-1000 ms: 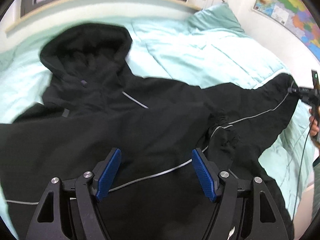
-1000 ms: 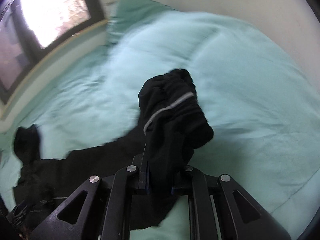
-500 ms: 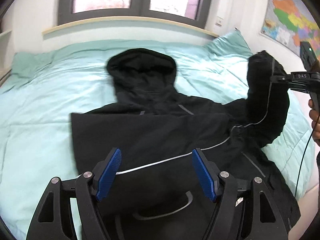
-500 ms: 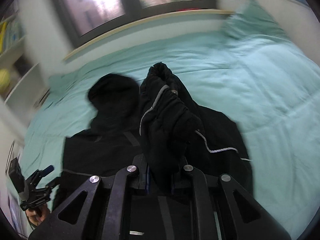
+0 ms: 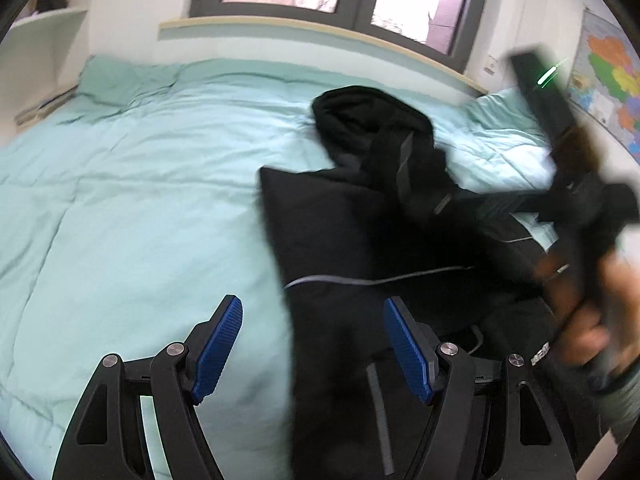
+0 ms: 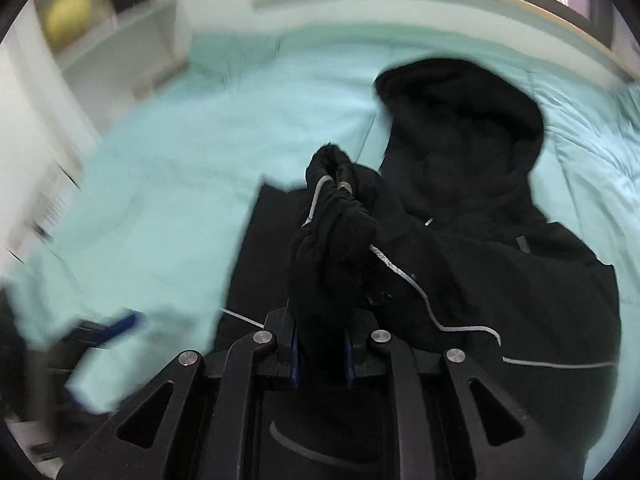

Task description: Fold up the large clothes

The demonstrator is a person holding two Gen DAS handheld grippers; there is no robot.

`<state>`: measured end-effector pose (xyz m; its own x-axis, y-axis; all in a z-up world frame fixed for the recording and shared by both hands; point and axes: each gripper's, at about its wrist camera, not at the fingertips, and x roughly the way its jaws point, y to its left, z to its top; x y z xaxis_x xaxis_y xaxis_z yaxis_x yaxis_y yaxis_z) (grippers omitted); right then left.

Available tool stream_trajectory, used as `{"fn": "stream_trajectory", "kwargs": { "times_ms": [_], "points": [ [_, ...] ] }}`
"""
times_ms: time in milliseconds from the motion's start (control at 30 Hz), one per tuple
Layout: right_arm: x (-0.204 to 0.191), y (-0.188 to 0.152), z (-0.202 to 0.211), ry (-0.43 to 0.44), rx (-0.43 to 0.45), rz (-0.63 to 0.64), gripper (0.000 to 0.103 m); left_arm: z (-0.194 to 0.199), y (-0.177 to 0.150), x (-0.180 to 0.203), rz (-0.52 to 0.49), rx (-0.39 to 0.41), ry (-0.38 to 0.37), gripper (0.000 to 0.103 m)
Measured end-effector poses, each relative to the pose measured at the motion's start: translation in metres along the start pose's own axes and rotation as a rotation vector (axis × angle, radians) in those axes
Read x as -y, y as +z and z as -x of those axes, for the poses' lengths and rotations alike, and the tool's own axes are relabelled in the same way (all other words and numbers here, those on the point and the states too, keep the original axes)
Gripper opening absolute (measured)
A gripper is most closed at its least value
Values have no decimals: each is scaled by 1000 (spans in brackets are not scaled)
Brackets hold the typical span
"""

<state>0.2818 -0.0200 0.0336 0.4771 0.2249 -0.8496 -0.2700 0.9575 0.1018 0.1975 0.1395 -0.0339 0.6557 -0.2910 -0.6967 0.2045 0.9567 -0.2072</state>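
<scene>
A black hooded jacket (image 5: 344,232) with thin grey piping lies on a mint green duvet (image 5: 140,184), hood (image 6: 460,112) toward the window. My right gripper (image 6: 320,356) is shut on the bunched sleeve cuff (image 6: 332,220) and holds it over the jacket's body; it shows blurred in the left wrist view (image 5: 568,196). My left gripper (image 5: 312,344) is open and empty, hovering over the jacket's left edge, one blue pad (image 5: 218,348) above the duvet.
A window and a wooden ledge (image 5: 320,32) run behind the bed. A white shelf unit (image 6: 112,40) with a yellow ball stands at the left. A map (image 5: 608,76) hangs on the right wall. A pillow (image 5: 504,108) lies at the back right.
My right gripper has carried the sleeve leftward over the jacket's body. My left gripper has shifted left, so the jacket's left edge now lies between its fingers.
</scene>
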Motion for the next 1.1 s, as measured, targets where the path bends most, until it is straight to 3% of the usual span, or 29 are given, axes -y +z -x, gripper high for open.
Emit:
{"fn": "stream_trajectory", "kwargs": {
  "times_ms": [100, 200, 333, 400, 467, 567, 667, 767, 800, 833, 867, 967, 1033, 1100],
  "points": [
    [-20, -21, -64, -79, -97, 45, 29, -3, -5, -14, 27, -20, 12, 75],
    [-31, -33, -77, -147, -74, 114, 33, -4, -4, -19, 45, -31, 12, 75],
    [-18, -24, -42, -13, -76, 86, 50, -3, 3, -13, 71, -26, -58, 75],
    [-2, -18, -12, 84, -53, 42, 66, -4, 10, -7, 86, -27, -107, 75],
    [21, -17, 22, 128, -1, -2, 78, -8, 19, -2, 95, -25, -148, 75],
    [64, -19, 59, 30, 82, -37, 79, -26, 33, 1, 117, -46, -185, 75],
    [120, -25, 64, -101, 80, -109, 79, -64, 46, 7, 180, -107, -272, 75],
    [171, -45, 58, -110, 47, -225, 74, -106, 47, 23, 197, -181, -245, 75],
    [187, -52, 54, -120, 34, -257, 73, -115, 47, 28, 192, -203, -220, 71],
    [201, -55, 48, -131, 22, -274, 72, -126, 46, 34, 182, -217, -211, 26],
    [209, -59, 44, -139, 8, -290, 72, -133, 44, 42, 149, -226, -201, 15],
    [235, -76, 39, -136, -29, -327, 65, -114, 45, 36, 176, -149, -265, 15],
    [244, -76, 45, -145, -10, -323, 65, -86, 48, 16, 251, -73, -345, 15],
    [245, -72, 52, -171, 28, -302, 65, -72, 48, -1, 310, -52, -399, 15]
  ]
}}
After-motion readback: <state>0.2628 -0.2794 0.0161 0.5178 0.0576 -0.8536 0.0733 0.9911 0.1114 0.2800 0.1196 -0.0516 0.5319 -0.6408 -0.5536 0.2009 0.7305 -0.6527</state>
